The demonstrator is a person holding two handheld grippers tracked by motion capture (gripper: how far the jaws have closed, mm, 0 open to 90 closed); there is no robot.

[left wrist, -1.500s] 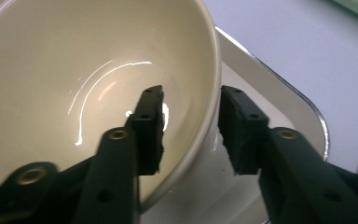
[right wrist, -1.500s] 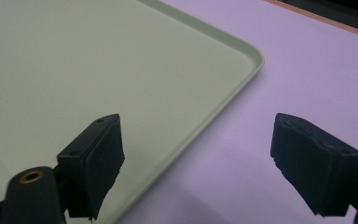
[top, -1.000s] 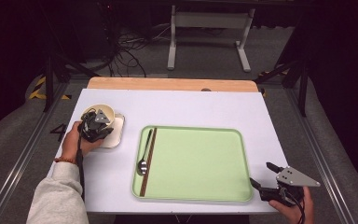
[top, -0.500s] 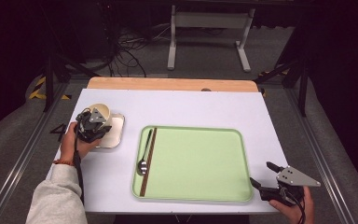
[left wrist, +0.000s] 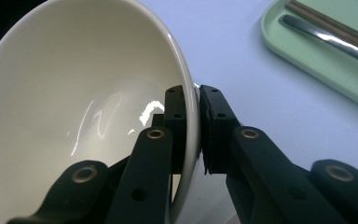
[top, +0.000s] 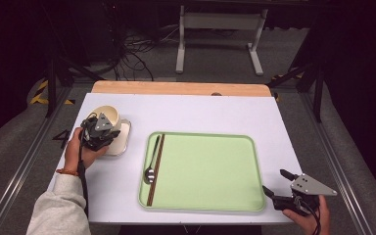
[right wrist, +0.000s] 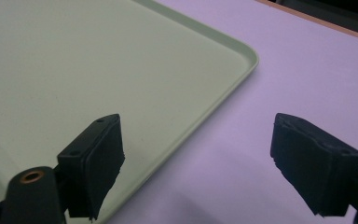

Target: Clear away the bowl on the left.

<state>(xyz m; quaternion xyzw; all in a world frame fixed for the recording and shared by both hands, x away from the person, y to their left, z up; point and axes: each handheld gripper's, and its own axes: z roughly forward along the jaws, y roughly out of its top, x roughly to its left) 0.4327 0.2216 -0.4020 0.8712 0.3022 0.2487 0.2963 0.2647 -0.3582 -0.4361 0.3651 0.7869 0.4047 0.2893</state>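
A white rectangular table carries everything, with a strip of bare wood along its far edge. Near the table's left edge, the left tool is clamped on the rim of a cream ceramic bowl; in the left gripper view one jaw sits inside the bowl and the other outside, pinching its wall between them, and the bowl is tilted with its opening turned sideways. The bowl hangs over a small cream square plate lying flat on the table; whether it touches the plate cannot be told. The left hand, in a grey sleeve, grips this tool from the near side.

A pale green rectangular plastic tray lies toward the table's near edge, right of the plate. Along the tray's left side rest a metal spoon and a pair of dark brown chopsticks, side by side, running from the far side to the near side.

At the table's near right corner the right tool stands with its jaws spread wide, holding nothing, just beside the tray's near right corner. In the right gripper view the tray's rounded corner lies between the two parted pads, over the bare table. The right hand holds it at the near edge.
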